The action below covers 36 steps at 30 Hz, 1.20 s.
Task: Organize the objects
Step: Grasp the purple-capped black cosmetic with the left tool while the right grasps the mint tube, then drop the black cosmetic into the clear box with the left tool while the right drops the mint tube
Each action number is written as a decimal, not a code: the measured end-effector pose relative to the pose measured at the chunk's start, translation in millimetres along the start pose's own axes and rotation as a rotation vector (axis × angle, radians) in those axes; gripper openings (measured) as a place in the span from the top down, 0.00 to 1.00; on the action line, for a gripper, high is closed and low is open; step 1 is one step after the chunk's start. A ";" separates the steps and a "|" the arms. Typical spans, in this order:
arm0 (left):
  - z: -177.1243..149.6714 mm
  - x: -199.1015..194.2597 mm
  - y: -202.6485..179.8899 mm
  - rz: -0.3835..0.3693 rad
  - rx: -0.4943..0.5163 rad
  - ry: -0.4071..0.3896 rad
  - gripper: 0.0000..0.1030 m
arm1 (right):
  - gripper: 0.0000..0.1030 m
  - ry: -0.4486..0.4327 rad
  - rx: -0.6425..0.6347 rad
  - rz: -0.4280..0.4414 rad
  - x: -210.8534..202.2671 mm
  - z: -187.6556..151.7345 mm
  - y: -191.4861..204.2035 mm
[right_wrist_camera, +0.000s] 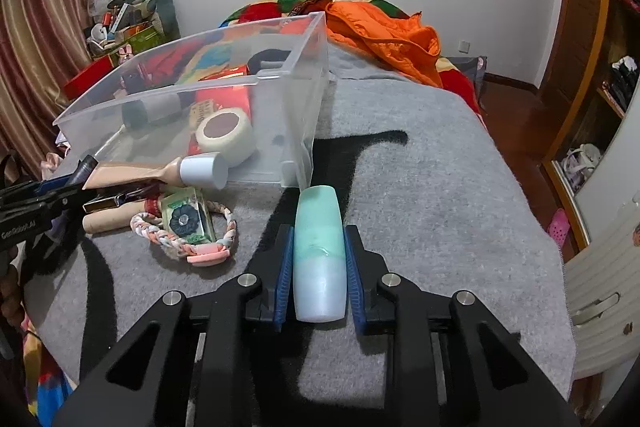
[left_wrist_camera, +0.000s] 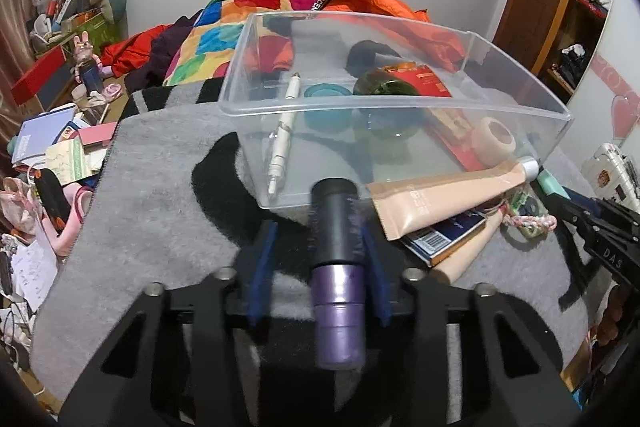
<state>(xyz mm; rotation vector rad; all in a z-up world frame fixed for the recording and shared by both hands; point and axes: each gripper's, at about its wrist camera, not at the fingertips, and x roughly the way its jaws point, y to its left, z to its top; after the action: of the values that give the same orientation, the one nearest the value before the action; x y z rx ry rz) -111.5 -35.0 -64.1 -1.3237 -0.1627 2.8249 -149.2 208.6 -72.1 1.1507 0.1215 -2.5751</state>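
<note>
Grey blanket with black shapes (right_wrist_camera: 420, 167) spread over a bed. Clear rectangular plastic bin (left_wrist_camera: 256, 75) standing on it, holding a white pen (left_wrist_camera: 282, 131), a teal round tin (left_wrist_camera: 328, 93), a dark green round jar (left_wrist_camera: 384, 87), a red flat packet (left_wrist_camera: 424, 77) and a white tape roll (right_wrist_camera: 226, 135). Just beside the bin, a beige squeeze tube with silver cap (left_wrist_camera: 440, 199), lying over a blue book (left_wrist_camera: 444, 237). Near these, a braided pink cord (right_wrist_camera: 188, 247) under a clear block with a flower (right_wrist_camera: 188, 219). Left hand-held gripper (left_wrist_camera: 320, 247) with the right pad touching a purple and black cylindrical tube (left_wrist_camera: 338, 267), the left pad standing slightly off it. Right hand-held gripper (right_wrist_camera: 319, 267) clamped on a mint green tapered bottle (right_wrist_camera: 319, 251), both low over the blanket.
</note>
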 end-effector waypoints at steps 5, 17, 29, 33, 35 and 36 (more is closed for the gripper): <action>-7.8 -5.9 -1.1 -0.001 -0.001 -0.013 0.76 | 0.78 -0.006 0.005 0.019 -8.8 -4.8 -3.0; -11.8 -43.3 5.4 -0.023 -0.042 -0.085 0.76 | 0.78 -0.096 0.023 0.068 -45.8 10.3 0.2; 21.4 -81.4 -1.8 -0.027 -0.014 -0.206 0.76 | 0.78 -0.208 -0.026 0.101 -65.9 53.6 21.7; 35.7 -84.6 -3.2 -0.029 -0.003 -0.229 0.76 | 0.78 -0.228 -0.024 0.122 -65.7 70.4 24.6; 43.2 -84.4 -3.2 -0.033 -0.001 -0.235 0.76 | 0.78 -0.236 -0.026 0.125 -64.3 77.9 26.7; 47.5 -83.2 -2.6 -0.037 -0.004 -0.239 0.76 | 0.78 -0.238 -0.025 0.128 -63.7 80.4 27.7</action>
<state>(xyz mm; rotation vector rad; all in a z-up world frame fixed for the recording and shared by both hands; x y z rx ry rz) -94.8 -41.5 30.0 -0.9692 -0.1932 2.9434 -157.6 181.9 30.4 0.8069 0.0242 -2.5640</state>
